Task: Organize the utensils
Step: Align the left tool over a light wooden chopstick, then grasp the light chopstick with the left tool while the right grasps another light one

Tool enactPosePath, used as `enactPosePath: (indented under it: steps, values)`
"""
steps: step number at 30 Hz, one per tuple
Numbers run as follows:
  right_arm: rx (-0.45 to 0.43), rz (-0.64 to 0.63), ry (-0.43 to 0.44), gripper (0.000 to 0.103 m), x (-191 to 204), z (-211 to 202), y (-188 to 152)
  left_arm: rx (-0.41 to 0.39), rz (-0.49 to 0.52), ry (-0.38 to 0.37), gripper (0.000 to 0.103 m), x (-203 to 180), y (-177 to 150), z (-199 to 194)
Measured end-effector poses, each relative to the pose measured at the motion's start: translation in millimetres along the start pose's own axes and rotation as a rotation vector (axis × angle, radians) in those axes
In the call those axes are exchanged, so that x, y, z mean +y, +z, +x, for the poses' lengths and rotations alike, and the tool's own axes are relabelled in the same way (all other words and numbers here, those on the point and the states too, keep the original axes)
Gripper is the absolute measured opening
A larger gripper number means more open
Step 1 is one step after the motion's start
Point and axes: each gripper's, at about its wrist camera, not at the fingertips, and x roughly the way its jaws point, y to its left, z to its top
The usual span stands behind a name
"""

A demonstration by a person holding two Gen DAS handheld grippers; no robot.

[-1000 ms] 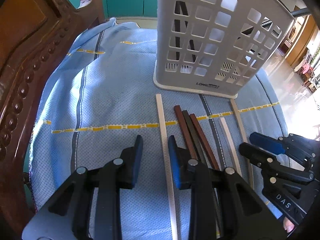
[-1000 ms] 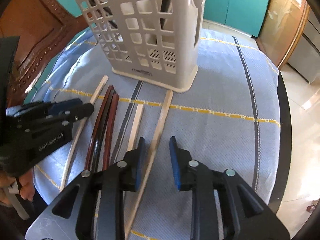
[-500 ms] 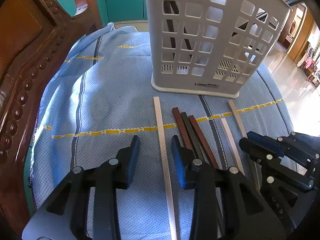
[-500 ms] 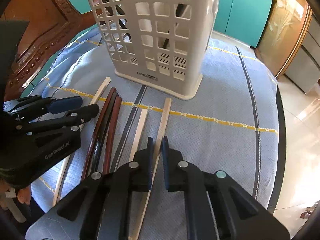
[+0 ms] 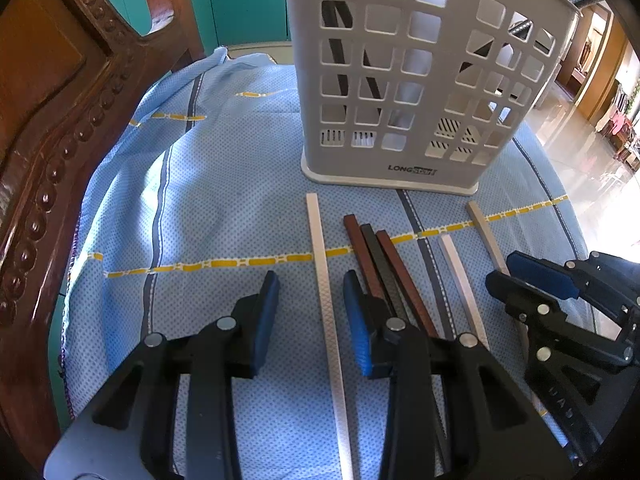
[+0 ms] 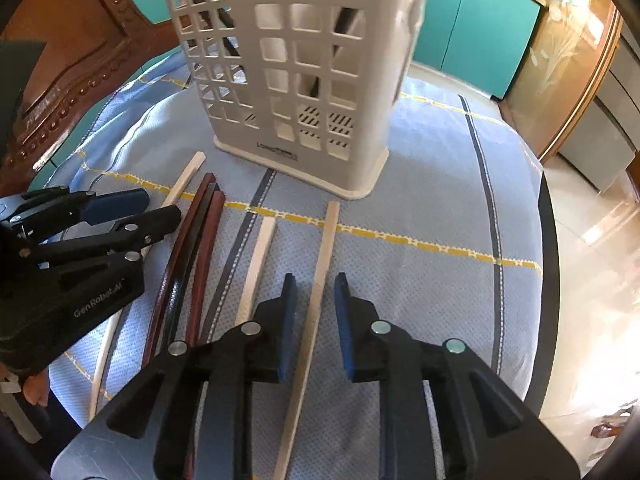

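1. Straddling the white chopstick, the left gripper sits low over the blue cloth on the worktop, jaws wide apart and holding nothing.
2. Next along, three dark chopsticks lie side by side, touching, two reddish-brown with a black one between.
3. Further right rests a short pale chopstick, just beside the tan chopstick.
4. Right gripper now: jaws partly open, one either side of that tan chopstick, not clamping it.
5. Behind them all stands the white lattice holder, upright, with dark sticks leaning inside.
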Motion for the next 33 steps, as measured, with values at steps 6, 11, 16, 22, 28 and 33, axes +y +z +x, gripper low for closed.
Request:
enactPosePath:
  steps: [6, 11, 16, 22, 28, 33]
  values:
    - [-0.034, -0.003, 0.061, 0.006, 4.9, -7.9, -0.7, -0.014, 0.024, -0.031, 0.007, -13.2, -4.4, -6.6]
    - [-0.174, -0.009, 0.099, 0.006, -4.6, -53.9, 3.5, -0.093, 0.034, -0.066, 0.007, -20.7, -7.7, -37.0]
    - [-0.348, -0.037, 0.173, 0.006, -22.1, -122.0, -0.7, -0.241, 0.055, -0.111, 0.007, -21.6, -12.5, -99.6]
    - [-0.501, -0.029, 0.261, 0.006, -40.4, -190.1, -1.9, -0.423, 0.008, -0.162, 0.007, -12.3, -18.8, -180.3]
    - [-0.641, 0.050, 0.334, 0.006, -56.3, -244.1, 27.1, -0.606, -0.012, -0.182, 0.007, 4.0, 8.7, -252.4]
    - [-0.747, 0.215, 0.357, 0.007, -84.2, -270.9, 64.2, -0.723, -0.069, -0.245, 0.007, 20.8, 42.9, -296.5]
